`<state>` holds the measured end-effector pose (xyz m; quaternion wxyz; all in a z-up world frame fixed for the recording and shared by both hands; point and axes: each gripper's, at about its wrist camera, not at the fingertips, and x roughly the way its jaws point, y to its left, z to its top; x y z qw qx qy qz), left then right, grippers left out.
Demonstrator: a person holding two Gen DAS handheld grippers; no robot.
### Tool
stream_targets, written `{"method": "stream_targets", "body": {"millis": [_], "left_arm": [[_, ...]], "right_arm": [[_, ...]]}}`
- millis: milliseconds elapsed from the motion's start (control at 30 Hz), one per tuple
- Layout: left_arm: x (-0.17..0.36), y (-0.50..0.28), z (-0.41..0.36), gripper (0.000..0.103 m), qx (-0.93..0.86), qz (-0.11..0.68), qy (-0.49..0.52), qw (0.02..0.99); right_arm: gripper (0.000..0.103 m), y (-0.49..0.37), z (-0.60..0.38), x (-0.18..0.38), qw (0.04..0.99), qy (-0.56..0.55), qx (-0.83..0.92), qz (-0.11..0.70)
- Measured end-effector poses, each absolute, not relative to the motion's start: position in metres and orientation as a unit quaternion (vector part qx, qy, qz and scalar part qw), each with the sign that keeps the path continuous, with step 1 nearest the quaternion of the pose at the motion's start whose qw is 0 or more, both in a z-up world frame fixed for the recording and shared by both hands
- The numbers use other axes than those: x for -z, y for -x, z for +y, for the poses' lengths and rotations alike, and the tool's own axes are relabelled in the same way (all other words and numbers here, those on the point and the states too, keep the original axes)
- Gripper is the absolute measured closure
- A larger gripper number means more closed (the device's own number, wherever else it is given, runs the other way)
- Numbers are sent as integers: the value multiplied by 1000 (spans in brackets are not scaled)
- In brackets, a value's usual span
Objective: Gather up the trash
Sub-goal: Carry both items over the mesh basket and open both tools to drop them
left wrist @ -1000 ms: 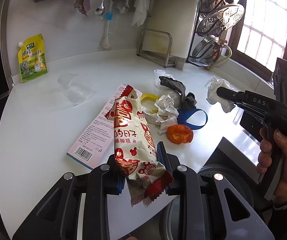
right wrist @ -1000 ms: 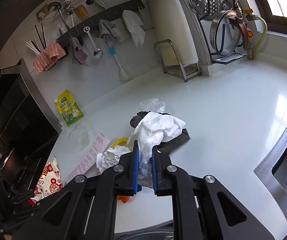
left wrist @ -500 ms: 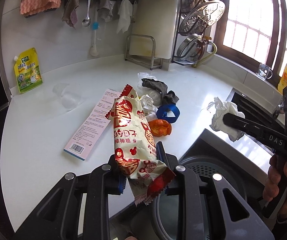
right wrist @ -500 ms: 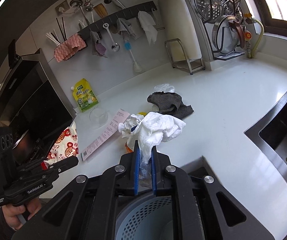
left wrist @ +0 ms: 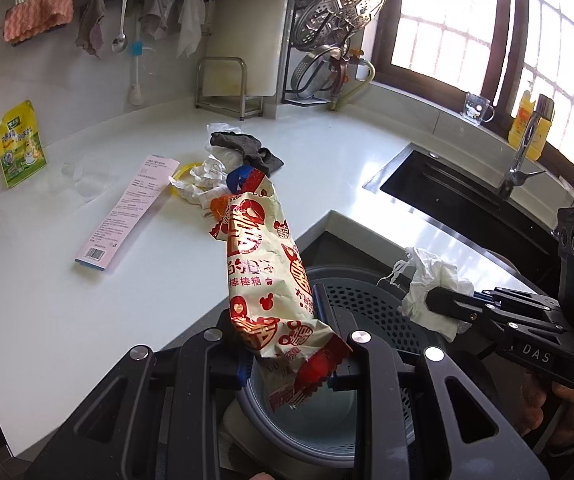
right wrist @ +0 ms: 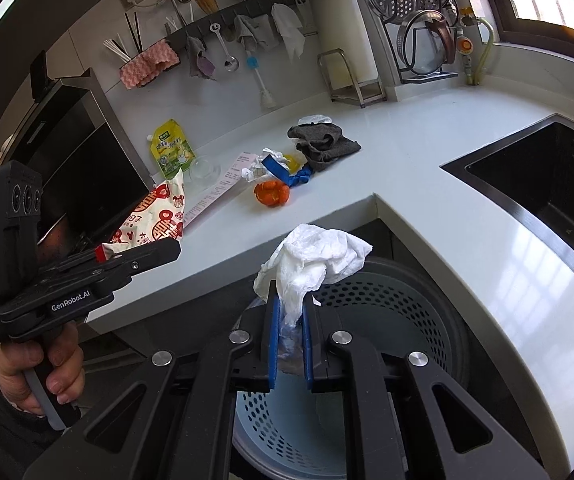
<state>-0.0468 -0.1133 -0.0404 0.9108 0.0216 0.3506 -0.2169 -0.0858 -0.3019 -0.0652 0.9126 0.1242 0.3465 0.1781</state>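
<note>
My left gripper [left wrist: 283,332] is shut on a red-and-cream snack wrapper [left wrist: 265,264], held over the near rim of a grey perforated bin [left wrist: 367,300] below the counter edge. My right gripper [right wrist: 289,336] is shut on a crumpled white tissue [right wrist: 315,256], directly above the same bin [right wrist: 387,300]. Each gripper shows in the other's view: the right one [left wrist: 431,300] with its tissue [left wrist: 431,280], the left one [right wrist: 167,250] with the wrapper [right wrist: 155,212]. More trash lies on the counter: orange peel [right wrist: 271,194], a blue band [right wrist: 287,174], crumpled paper [left wrist: 203,180] and a pink leaflet [left wrist: 127,212].
A dark grey cloth [right wrist: 321,144] and a clear plastic cup [right wrist: 205,168] lie on the white counter [left wrist: 67,300]. A yellow-green pouch [left wrist: 19,144] leans on the wall. A black sink [right wrist: 547,184] is to the right, a dish rack [left wrist: 327,40] behind.
Both grippers drew back from the counter with their loads and now hang over the bin. The counter trash looks farther away in both views.
</note>
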Motion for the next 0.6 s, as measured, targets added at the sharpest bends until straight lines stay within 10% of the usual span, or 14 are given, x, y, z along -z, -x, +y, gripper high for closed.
{"method": "stream_targets", "body": {"millis": [600], "left_arm": [[70,68,-135,77,246,391,-46,886]], "right_arm": [[94,120,-304,88,908,-118,-160,368]]}}
